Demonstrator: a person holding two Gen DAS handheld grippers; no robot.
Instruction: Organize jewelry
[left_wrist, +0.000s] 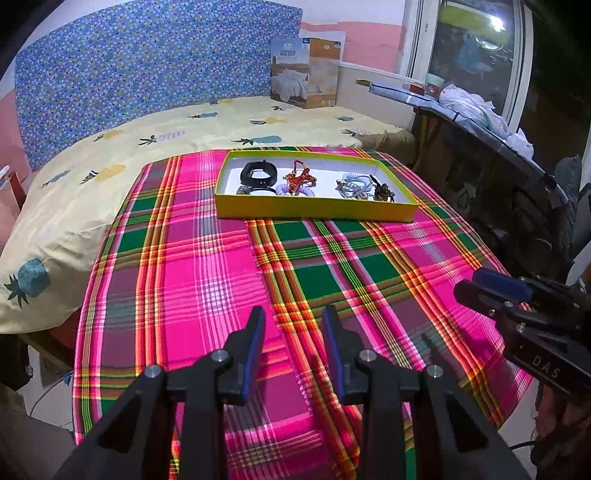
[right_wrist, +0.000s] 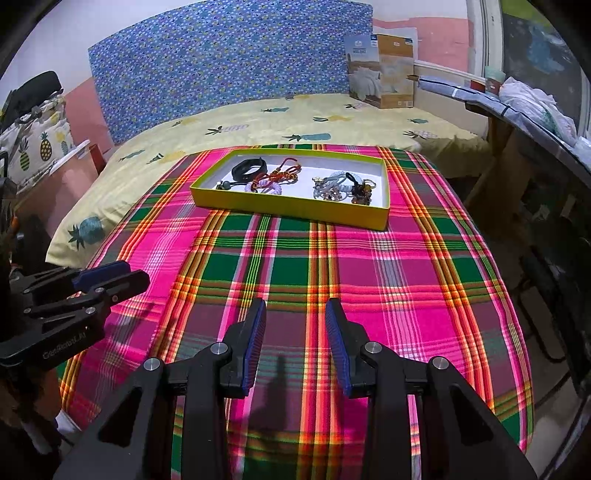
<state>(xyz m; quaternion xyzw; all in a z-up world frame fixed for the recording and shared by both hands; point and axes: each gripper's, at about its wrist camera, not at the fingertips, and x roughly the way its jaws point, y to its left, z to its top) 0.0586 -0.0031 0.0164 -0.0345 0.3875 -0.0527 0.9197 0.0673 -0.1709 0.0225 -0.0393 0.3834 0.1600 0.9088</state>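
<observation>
My left gripper (left_wrist: 293, 314) and right gripper (right_wrist: 295, 306) hover low in frame over the plaid cloth (left_wrist: 207, 266), both parted and holding nothing. All the jewelry I can see, from the black band (left_wrist: 258, 172) to the pale coiled pieces (left_wrist: 352, 184), already lies in the yellow box (left_wrist: 314, 212) at upper centre. By my reading the gathering is done or nearly so, with nothing loose on the cloth.

Right tongs (right_wrist: 295, 314) hover parted and empty over plaid cloth (right_wrist: 388, 295), yellow tray (right_wrist: 288, 206) beyond
</observation>
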